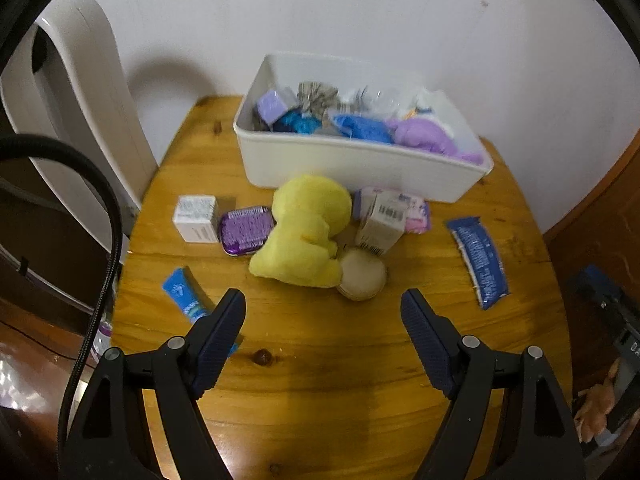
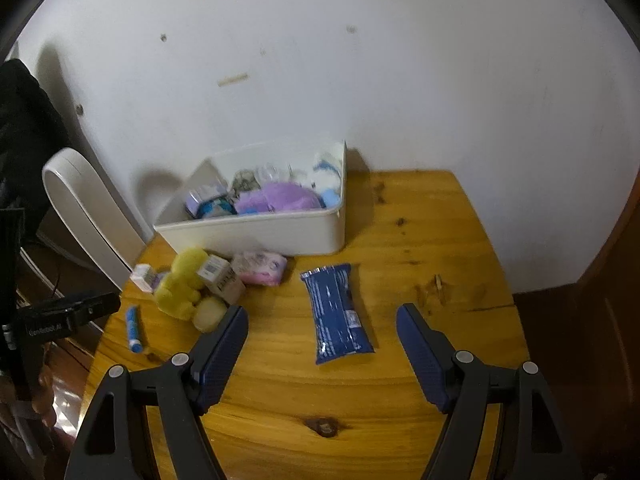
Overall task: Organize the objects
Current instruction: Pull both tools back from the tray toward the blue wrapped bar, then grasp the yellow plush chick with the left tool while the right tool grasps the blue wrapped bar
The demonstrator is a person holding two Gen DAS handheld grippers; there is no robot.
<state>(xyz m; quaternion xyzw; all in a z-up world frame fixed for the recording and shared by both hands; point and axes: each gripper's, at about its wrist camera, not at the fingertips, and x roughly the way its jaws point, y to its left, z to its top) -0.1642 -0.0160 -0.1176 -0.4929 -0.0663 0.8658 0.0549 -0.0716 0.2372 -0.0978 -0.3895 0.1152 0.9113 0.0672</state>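
Yellow plush toy (image 1: 304,232) lying near white bin (image 1: 360,164) on wooden table (image 1: 320,360), left gripper (image 1: 323,312) and right gripper (image 2: 322,326) both hanging wide apart, gripping nothing.

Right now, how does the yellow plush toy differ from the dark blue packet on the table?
The yellow plush toy is bulky and soft-looking; the dark blue packet is flat and printed. The toy sits crowded among small boxes, touching a round beige thing; the packet lies alone. Both rest on the wooden table, outside the white bin.
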